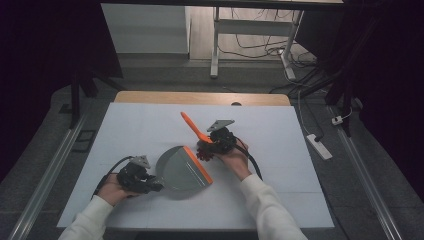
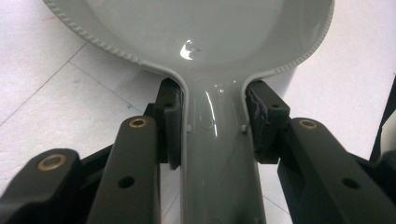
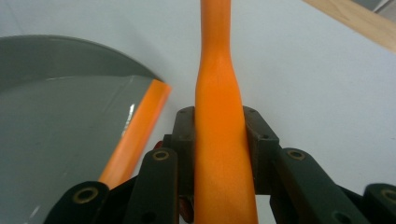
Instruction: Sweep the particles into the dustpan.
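A grey dustpan (image 1: 179, 171) with an orange lip (image 1: 198, 164) lies on the white table, mouth toward the right. My left gripper (image 1: 151, 184) is shut on its handle; in the left gripper view the jaws press both sides of the grey handle (image 2: 217, 144), and the left gripper (image 2: 215, 123) points into the pan. My right gripper (image 1: 212, 143) is shut on an orange brush handle (image 1: 191, 125) that slants up and to the left. The brush's red bristles (image 1: 205, 152) sit by the pan's lip. In the right gripper view the brush handle (image 3: 218, 116) runs up between the jaws of my right gripper (image 3: 219, 135), with the dustpan (image 3: 60, 130) at left.
The white table top (image 1: 140, 125) ends in a wooden strip (image 1: 200, 97) at the back. A white desk frame (image 1: 216, 45) and cables stand on the floor beyond. A power strip (image 1: 318, 146) lies on the floor at right.
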Tool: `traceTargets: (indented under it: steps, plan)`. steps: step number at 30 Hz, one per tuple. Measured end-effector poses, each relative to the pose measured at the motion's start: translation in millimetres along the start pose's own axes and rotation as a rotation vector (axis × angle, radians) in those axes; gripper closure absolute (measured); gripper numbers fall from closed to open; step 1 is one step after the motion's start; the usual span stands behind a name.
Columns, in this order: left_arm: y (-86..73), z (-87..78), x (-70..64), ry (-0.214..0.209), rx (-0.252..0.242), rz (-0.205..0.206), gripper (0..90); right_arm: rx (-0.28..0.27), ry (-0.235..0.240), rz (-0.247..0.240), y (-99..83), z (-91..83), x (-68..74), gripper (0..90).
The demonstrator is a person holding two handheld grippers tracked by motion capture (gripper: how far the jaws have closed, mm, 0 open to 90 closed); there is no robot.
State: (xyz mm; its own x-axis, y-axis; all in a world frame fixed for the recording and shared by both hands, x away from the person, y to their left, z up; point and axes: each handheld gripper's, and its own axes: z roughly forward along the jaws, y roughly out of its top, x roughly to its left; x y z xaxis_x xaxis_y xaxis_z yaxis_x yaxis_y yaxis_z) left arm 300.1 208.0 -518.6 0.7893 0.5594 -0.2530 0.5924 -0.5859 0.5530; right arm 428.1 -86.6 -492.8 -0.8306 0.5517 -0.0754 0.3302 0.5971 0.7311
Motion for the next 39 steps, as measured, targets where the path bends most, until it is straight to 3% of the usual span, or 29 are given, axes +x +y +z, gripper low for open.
traceTargets:
  steps: [5, 13, 21, 24, 26, 27, 29, 34, 39]
  plan:
    - [-0.1, 0.2, -0.2, 0.002, 0.000, 0.001, 61.5, -0.004, 0.052, 0.001, 1.3, 0.6, 6.5, 69.9]
    - [0.0, 0.5, 0.3, 0.000, 0.000, 0.003, 61.5, 0.000, 0.070, -0.022, 2.6, 1.2, 18.4, 69.9]
    - [0.0, 0.6, 0.4, 0.000, 0.000, 0.004, 61.5, -0.036, 0.154, 0.022, 4.2, 1.1, 25.3, 69.9]
    - [0.0, 0.5, 0.2, 0.002, -0.001, 0.004, 61.5, -0.044, 0.184, 0.008, 7.4, -0.6, 31.5, 69.9]
    - [-0.1, 0.5, 0.2, 0.002, -0.001, 0.004, 61.5, -0.080, 0.239, 0.057, 9.7, -4.5, 31.4, 69.9]
    - [-0.2, 0.5, 0.3, 0.002, -0.001, 0.005, 61.5, -0.105, 0.244, 0.078, 10.8, -7.5, 29.3, 69.9]
    - [-0.3, 0.4, 0.2, 0.002, 0.000, 0.006, 61.5, -0.129, 0.213, 0.094, 13.0, -15.7, 24.0, 69.9]
    - [-0.4, 0.6, 0.0, 0.006, 0.000, 0.006, 61.5, -0.151, 0.100, 0.081, 11.8, -38.2, 7.9, 69.9]
    - [-0.4, 0.6, -0.2, 0.006, 0.002, 0.008, 61.5, -0.118, 0.007, 0.059, 4.1, -48.1, -1.4, 69.9]
